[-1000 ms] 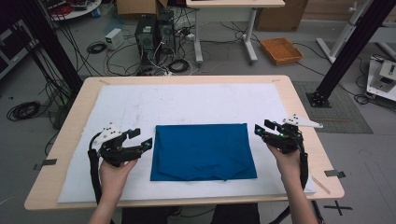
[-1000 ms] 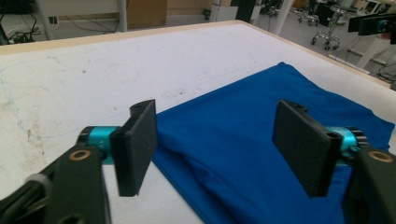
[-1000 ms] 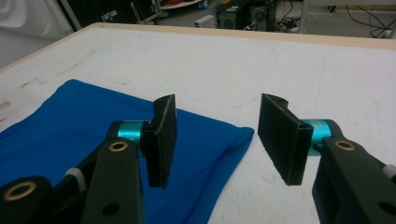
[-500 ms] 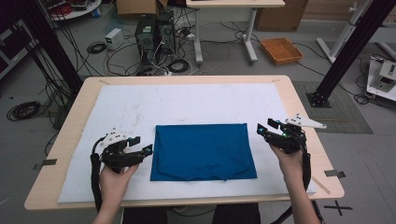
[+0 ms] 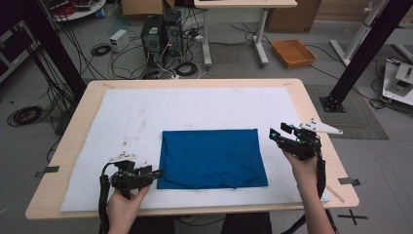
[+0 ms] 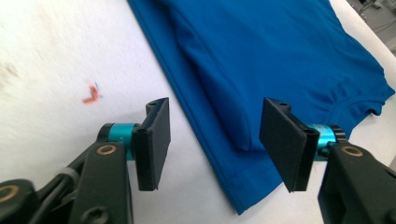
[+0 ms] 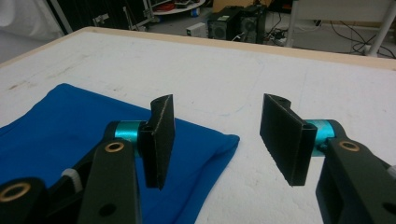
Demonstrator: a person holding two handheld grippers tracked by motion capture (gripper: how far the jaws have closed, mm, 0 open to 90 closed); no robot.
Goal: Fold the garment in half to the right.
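Two tongs, both spread, w/ nothing pinched. Left tongs (image 6: 214,144), just been closing, sit at the blue shirt (image 5: 212,157) corner; right tongs (image 7: 218,140) wait. Might grab just 1 layer & mess up the fold.

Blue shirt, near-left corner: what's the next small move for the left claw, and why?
Probably ease the left claw down and forward, then close on the blue shirt hem. Its jaws have just been closing, yet stand apart above that corner, pads not touching cloth.
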